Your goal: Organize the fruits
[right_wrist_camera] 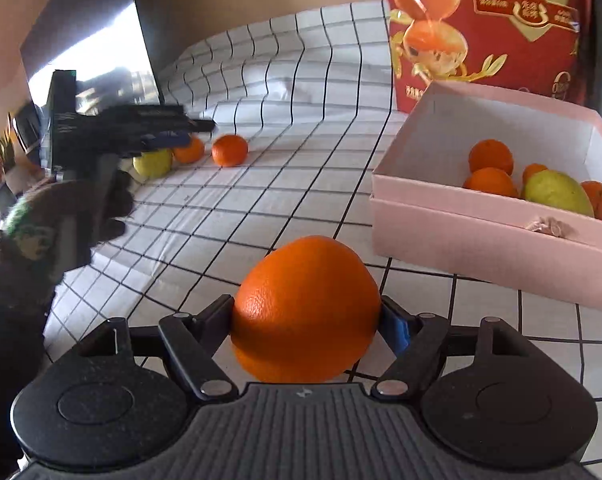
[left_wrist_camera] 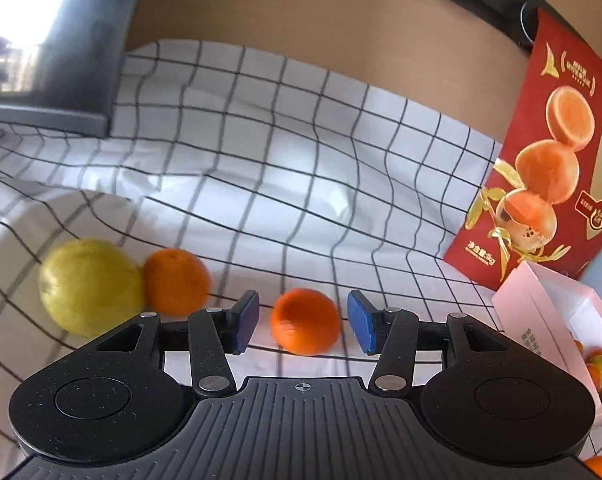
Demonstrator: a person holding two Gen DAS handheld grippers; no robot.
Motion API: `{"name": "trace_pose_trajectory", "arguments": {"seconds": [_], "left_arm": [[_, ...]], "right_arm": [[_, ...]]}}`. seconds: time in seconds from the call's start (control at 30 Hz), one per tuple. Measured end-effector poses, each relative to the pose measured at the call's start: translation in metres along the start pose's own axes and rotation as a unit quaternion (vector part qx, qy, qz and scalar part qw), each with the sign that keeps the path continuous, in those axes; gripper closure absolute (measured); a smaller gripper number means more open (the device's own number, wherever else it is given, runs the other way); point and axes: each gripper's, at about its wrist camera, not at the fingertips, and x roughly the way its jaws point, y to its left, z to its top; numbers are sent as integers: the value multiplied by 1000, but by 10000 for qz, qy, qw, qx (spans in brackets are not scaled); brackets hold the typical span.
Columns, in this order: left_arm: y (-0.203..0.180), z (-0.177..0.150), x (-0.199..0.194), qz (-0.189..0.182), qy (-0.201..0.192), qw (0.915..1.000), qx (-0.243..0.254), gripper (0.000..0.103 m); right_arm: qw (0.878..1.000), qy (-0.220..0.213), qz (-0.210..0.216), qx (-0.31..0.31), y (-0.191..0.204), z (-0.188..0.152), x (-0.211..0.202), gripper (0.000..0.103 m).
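Checked cloth (left_wrist_camera: 261, 152) over the table, tan wall behind, dark monitor at far left.

Left wrist view, left to right: lemon (left_wrist_camera: 85, 286) touching a mandarin (left_wrist_camera: 176, 281); second mandarin (left_wrist_camera: 305, 321) lying alone on the cloth. Left gripper (left_wrist_camera: 304, 322) wide open, blue pads either side of that lone mandarin with clear gaps, nothing gripped. Lined up so, presumably, for the next pick. Red carton (left_wrist_camera: 541, 152) upright at right, likely just backdrop. Pink box (left_wrist_camera: 541, 312) below it, partly cut off at the frame edge.

Right wrist view, left to right: gloved hand (right_wrist_camera: 113, 200) carrying the left gripper over the far fruit group. Right gripper (right_wrist_camera: 307, 322) closed on an orange (right_wrist_camera: 307, 308), pads pressed on both flanks, jaws held fairly wide because the fruit is big. Orange carried clear of the cloth, near the box front wall, not yet over it. Box holds several mandarins and one lemon bunched at its right end; left part bare, so room for the orange.

Judgement: two-handed sorting, right delivering, left lining up. Three fruits left loose on the cloth.
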Motion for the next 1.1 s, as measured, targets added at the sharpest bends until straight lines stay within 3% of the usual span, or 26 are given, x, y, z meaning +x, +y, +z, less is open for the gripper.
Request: {"name": "trace_pose_trajectory", "arguments": {"seconds": [0.07, 0.17, 0.33, 0.37, 0.43, 0.5, 0.53, 0.63, 0.8, 0.97, 1.1], "left_arm": [[-4, -6, 9, -51, 13, 10000, 15, 48], [-13, -12, 12, 257, -72, 9989, 377, 47], [-6, -12, 16, 373, -44, 9988, 300, 49], [-4, -12, 20, 420, 42, 9988, 267, 43], [0, -13, 23, 320, 141, 9992, 185, 42], [-1, -13, 23, 283, 169, 9993, 199, 46], [-3, -14, 21, 286, 113, 9992, 260, 53], [-11, -16, 11, 408, 76, 9983, 408, 53], [-28, -28, -12, -97, 284, 9983, 502, 53], [-45, -63, -57, -735, 356, 9941, 711, 53], [-60, -90, -83, -908, 377, 9906, 953, 53]], "right_arm": [[9996, -257, -76, -47, 3, -5, -1, 23], [9988, -473, -74, 37, -1, -10, 2, 18], [9987, -476, 25, 186, -5, -11, 3, 17], [9987, -462, 35, 193, -5, -12, 3, 17], [9989, -414, 67, 205, -6, -12, 6, 16], [9990, -422, 29, 161, -3, -14, 6, 16], [9990, -437, -10, 118, -2, -14, 6, 16], [9988, -474, -94, 4, 2, -16, 5, 15], [9986, -524, -112, 17, 0, -15, 5, 15], [9990, -407, 12, 187, -5, -15, 9, 13], [9988, -385, 54, 292, -7, -15, 10, 11]]}}
